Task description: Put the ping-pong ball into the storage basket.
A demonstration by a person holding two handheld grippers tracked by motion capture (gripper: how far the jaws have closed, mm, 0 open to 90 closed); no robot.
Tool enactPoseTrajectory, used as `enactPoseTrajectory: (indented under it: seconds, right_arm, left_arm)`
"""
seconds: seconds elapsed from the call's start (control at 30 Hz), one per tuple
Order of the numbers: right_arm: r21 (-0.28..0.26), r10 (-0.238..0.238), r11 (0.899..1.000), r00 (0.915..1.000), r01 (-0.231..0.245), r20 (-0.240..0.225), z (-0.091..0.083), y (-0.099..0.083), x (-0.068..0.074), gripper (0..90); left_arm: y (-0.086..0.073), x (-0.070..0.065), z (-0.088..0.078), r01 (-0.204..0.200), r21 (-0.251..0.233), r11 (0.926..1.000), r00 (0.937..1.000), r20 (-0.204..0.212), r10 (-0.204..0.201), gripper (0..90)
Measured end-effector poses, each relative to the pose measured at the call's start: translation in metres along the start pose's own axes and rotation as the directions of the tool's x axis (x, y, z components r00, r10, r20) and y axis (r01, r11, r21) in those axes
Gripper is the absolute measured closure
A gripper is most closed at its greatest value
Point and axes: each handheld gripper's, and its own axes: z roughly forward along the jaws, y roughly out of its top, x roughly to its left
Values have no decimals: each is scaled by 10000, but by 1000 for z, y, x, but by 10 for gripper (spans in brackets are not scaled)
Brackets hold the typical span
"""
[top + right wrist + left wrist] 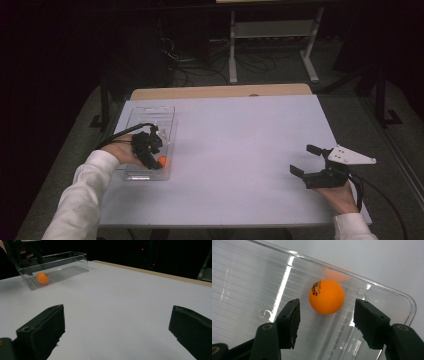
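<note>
one orange ball (pixel 326 296) in clear tray (pixel 150 116), white table (pixel 240 150); both grippers released, dark room.

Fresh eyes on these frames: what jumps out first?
The orange ball stands out: it lies inside the clear plastic bin at the table's left side, near the bin's near end. The left hand-held gripper hangs over it with its jaws apart, the ball beyond the pads and untouched. The right hand-held gripper sits wide open above the bare white table at the right, holding nothing.
</note>
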Motion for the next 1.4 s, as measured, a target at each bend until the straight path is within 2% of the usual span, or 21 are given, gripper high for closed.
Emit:
enactPoseTrajectory:
  seconds: [0.1,0.2,0.4,0.57,0.77,0.87,1.0,1.37,1.4]
  right_arm:
    - [-30,-10,10000,10000,10,8,0,0,0,0]
    - [-14,18,10000,10000,-18,29,0,0,0,0]
    - [2,40,10000,10000,-40,32,0,0,0,0]
    - [-17,30,10000,10000,-30,-3,0,0,1,0]
    - [-56,52,10000,10000,-52,-18,-1,1,1,0]
    - [-71,48,10000,10000,-48,-25,-1,1,1,0]
    - [-66,51,10000,10000,-51,-39,-1,1,1,0]
    - [-114,60,9999,9999,-61,-82,-1,2,2,0]
    - [-113,61,9999,9999,-62,-81,-1,2,2,0]
  left_arm:
    - [-1,0,-3,73,-129,9999,10000,-16,-73,355]
    - [-2,1,-7,274,-224,9994,9989,-367,-282,300]
    - [-5,2,-14,421,-409,9983,9980,-446,-439,243]
    - [-9,2,-24,651,-528,9965,9940,-846,-695,201]
    - [-6,-1,-39,550,-838,9950,9917,-1117,-643,123]
    - [-4,-3,-45,516,-1013,9935,9902,-1242,-641,22]
    - [-4,-5,-49,481,-1226,9913,9878,-1411,-654,0]
    - [-12,-12,-62,561,-2237,9730,9833,-1565,-927,0]
    - [-13,-12,-61,651,-2386,9689,9832,-1509,-1032,0]
